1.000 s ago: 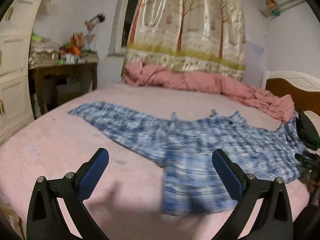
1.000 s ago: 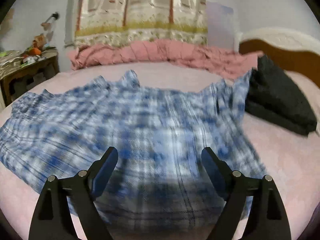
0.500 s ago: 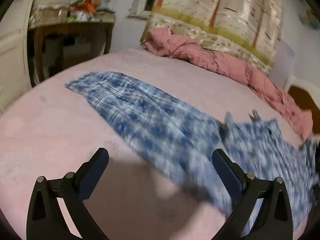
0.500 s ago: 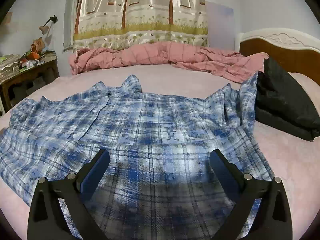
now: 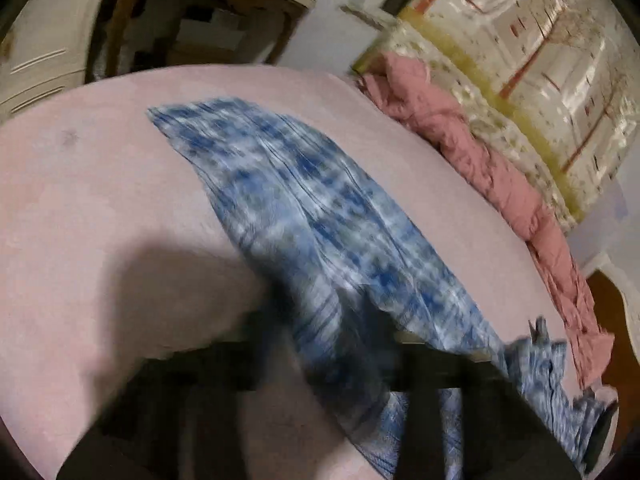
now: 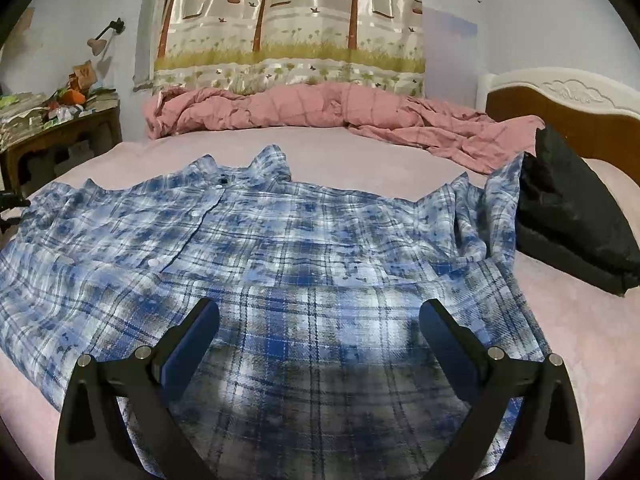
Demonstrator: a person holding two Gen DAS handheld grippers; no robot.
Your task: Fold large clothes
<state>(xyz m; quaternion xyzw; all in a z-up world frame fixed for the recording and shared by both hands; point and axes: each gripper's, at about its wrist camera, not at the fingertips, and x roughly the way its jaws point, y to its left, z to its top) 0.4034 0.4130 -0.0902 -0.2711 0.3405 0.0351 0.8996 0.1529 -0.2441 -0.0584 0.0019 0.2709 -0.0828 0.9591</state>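
Two grippers, mine to steer. My right gripper (image 6: 318, 330) hangs with jaws spread wide over the blue plaid shirt (image 6: 280, 248), which lies flat on the pink bed (image 6: 580, 320); no readable writing anywhere. Ahead of the jaws: pink quilt (image 6: 320, 108), tree-print curtain (image 6: 288, 20). My left gripper (image 5: 320, 360) is blurred above a sleeve (image 5: 300, 208); I cannot tell its jaws.

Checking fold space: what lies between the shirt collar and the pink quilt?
Only bare pink bedsheet separates the shirt collar from the pink quilt, seen in the right wrist view.
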